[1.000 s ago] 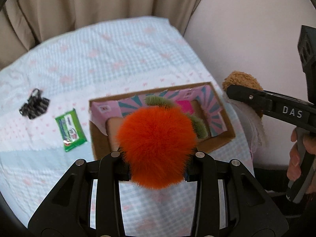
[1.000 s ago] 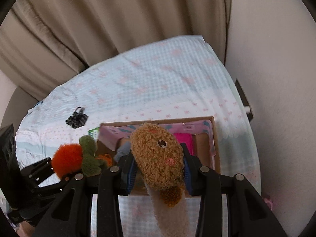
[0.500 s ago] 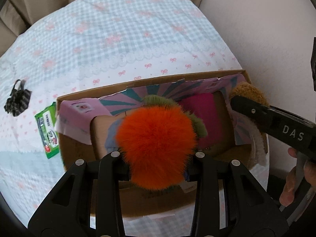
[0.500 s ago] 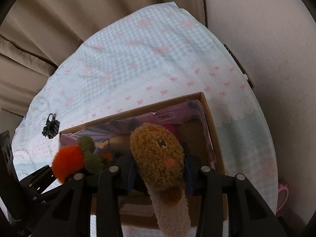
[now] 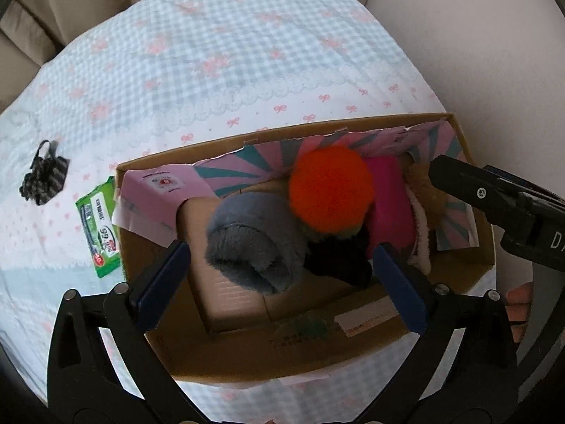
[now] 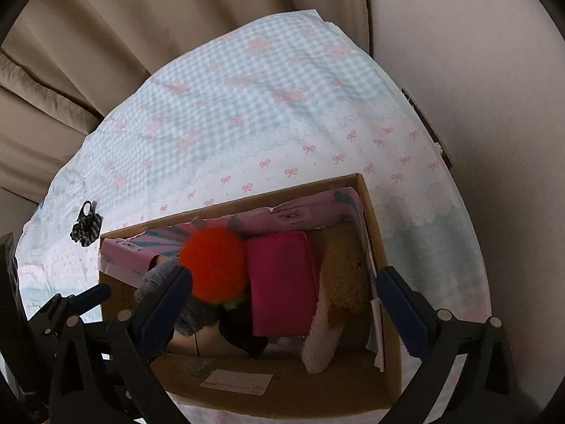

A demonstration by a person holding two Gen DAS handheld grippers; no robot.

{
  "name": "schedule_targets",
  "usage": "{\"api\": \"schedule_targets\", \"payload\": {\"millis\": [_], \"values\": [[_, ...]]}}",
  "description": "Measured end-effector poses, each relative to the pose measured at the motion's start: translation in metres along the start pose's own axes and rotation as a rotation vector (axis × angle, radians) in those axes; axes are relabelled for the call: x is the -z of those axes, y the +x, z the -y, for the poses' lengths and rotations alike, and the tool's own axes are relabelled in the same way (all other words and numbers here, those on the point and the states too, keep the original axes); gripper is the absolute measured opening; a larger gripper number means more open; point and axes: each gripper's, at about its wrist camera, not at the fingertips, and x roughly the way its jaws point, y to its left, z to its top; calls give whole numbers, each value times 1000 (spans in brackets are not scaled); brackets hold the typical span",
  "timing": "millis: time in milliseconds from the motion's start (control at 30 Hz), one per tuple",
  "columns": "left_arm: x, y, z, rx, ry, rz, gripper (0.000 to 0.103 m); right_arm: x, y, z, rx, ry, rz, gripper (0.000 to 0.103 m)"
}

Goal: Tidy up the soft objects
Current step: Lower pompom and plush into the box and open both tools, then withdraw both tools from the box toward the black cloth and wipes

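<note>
A cardboard box (image 5: 317, 357) (image 6: 370, 208) sits on the bed. Inside it lie an orange fluffy toy (image 5: 330, 187) (image 6: 213, 265), a grey-blue plush (image 5: 254, 243), a magenta pad (image 5: 388, 205) (image 6: 282, 282) and a brown curly plush with a pink-white end (image 6: 342, 282) (image 5: 422, 205) at the right side. My left gripper (image 5: 282, 272) is open and empty above the box's near side. My right gripper (image 6: 282, 300) is open and empty above the box; its finger shows in the left wrist view (image 5: 494, 198).
The bed has a blue checked cover with pink bows (image 5: 212, 70) (image 6: 265, 106). A green wipes pack (image 5: 99, 233) lies left of the box. A small dark checked pouch (image 5: 44, 176) (image 6: 86, 229) lies farther left. Beige curtains (image 6: 176, 17) hang behind, and a wall (image 6: 476, 53) is at the right.
Both grippers opened. The orange toy left my left gripper and the brown plush left my right gripper; both now lie in the box. Both cameras moved closer over it.
</note>
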Motion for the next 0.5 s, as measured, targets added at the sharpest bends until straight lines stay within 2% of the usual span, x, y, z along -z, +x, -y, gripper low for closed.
{"api": "schedule_targets", "payload": {"millis": [267, 500], "values": [[3, -36, 3, -1, -1, 58, 103, 1, -27, -10, -11, -30, 53, 103], [11, -97, -1, -7, -13, 150, 103, 5, -77, -35, -14, -89, 115, 103]]}}
